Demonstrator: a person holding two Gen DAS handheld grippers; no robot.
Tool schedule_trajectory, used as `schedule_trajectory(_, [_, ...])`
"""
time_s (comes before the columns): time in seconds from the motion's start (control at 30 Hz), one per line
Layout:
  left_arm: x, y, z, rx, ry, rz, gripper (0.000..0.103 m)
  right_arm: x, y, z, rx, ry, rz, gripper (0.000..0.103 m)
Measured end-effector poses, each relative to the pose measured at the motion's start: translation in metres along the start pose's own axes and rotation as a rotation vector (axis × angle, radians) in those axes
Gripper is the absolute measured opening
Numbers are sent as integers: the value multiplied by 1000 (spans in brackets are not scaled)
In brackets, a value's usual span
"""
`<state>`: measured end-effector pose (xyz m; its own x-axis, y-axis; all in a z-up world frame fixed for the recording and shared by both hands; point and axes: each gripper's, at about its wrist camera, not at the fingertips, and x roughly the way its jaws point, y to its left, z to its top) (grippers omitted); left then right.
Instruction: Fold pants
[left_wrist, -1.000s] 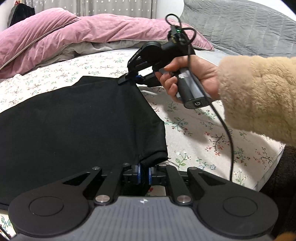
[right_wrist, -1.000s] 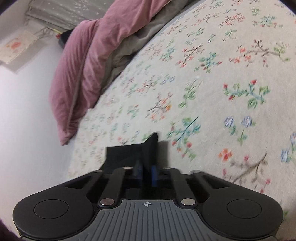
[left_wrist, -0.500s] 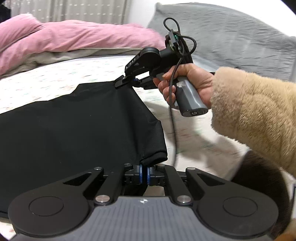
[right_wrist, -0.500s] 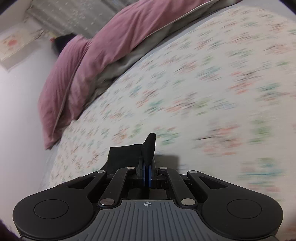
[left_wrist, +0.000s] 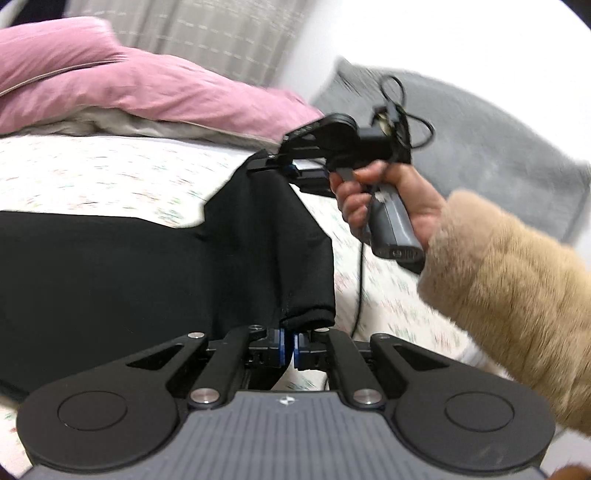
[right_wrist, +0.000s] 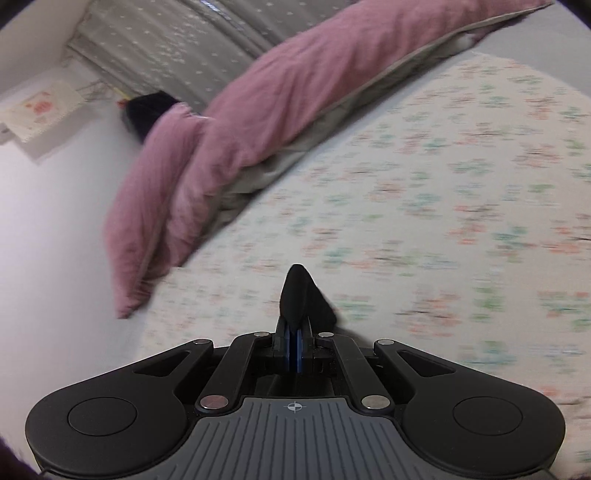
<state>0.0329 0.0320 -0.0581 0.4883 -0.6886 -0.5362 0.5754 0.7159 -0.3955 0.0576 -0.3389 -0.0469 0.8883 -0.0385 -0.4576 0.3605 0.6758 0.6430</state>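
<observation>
One end of the black pants (left_wrist: 155, 266) was pinched by the left gripper (left_wrist: 289, 338) and the right gripper (left_wrist: 275, 166) (both clamped on fabric), lifted above the floral sheet (left_wrist: 110, 173).

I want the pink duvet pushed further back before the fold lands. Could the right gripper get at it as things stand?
Probably not yet. The right gripper has its jaws shut on a corner of the black pants, so it would have to let go first. Otherwise only bare floral sheet lies before the pink duvet.
</observation>
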Motion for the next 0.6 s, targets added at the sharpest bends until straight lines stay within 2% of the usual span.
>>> schedule_trajectory(0.17, [-37, 47, 0, -154, -65, 41, 32, 41, 56, -5, -25, 45, 68, 2])
schedule_trajectory(0.33, [-66, 98, -2, -257, -126, 114, 32, 93, 105, -23, -43, 92, 110, 2])
schedule_trajectory(0.6, [-90, 163, -1, -452, -166, 217, 32, 184, 165, -56, -58, 188, 120, 2])
